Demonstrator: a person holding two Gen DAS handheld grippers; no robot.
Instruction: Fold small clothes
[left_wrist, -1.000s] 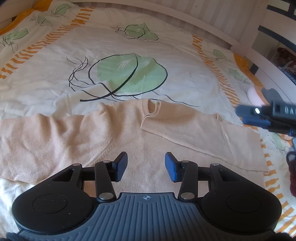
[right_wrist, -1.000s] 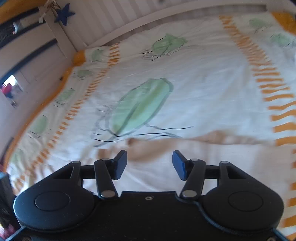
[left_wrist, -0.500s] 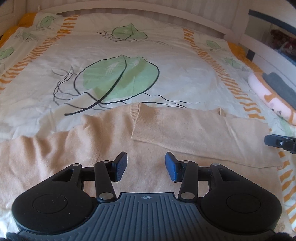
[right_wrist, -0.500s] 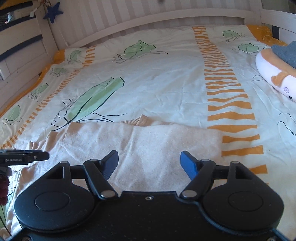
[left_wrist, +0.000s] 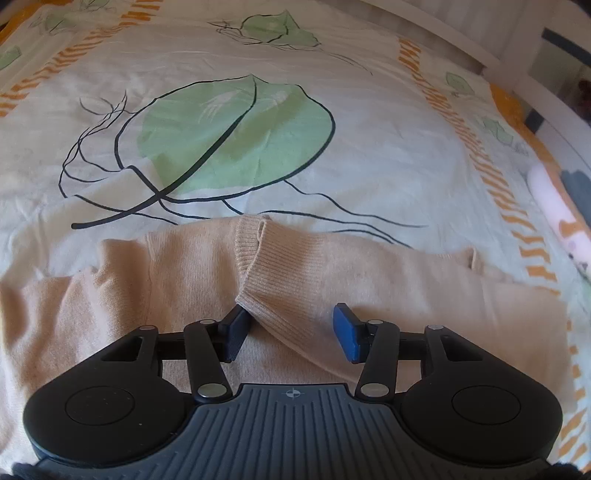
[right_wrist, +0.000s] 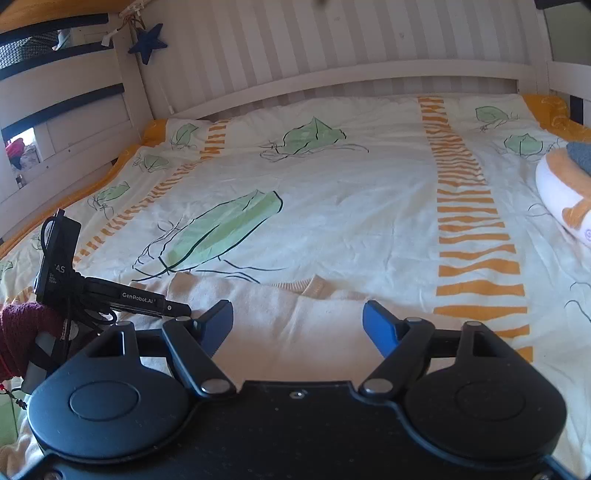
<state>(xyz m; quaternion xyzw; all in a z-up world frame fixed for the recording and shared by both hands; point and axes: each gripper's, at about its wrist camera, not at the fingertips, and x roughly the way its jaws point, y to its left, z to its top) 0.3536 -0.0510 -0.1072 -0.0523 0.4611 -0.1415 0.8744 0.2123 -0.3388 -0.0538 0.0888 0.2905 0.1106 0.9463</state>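
A beige knit sweater (left_wrist: 369, 288) lies flat on the bed, one sleeve folded across its body. That sleeve's ribbed cuff (left_wrist: 258, 288) ends just ahead of my left gripper (left_wrist: 291, 328). The jaws are opening, the cuff's corner sits between them by the left finger, and the pads do not press it. In the right wrist view the sweater (right_wrist: 295, 332) lies under my right gripper (right_wrist: 297, 325), whose jaws are opening with only flat cloth below. The left gripper's body (right_wrist: 110, 295) shows at the left, held by a hand in a dark red sleeve (right_wrist: 22, 332).
A white duvet (left_wrist: 388, 166) with green leaves and orange stripes covers the bed. A white and orange plush toy (right_wrist: 561, 195) lies at the right edge. A white slatted bed rail (right_wrist: 332, 74) runs along the far side, and a blue star (right_wrist: 147, 42) hangs on its post.
My left gripper came forward and down to the folded sleeve's cuff. The right gripper's jaws spread wider, and the left gripper now shows larger at the left of the right wrist view.
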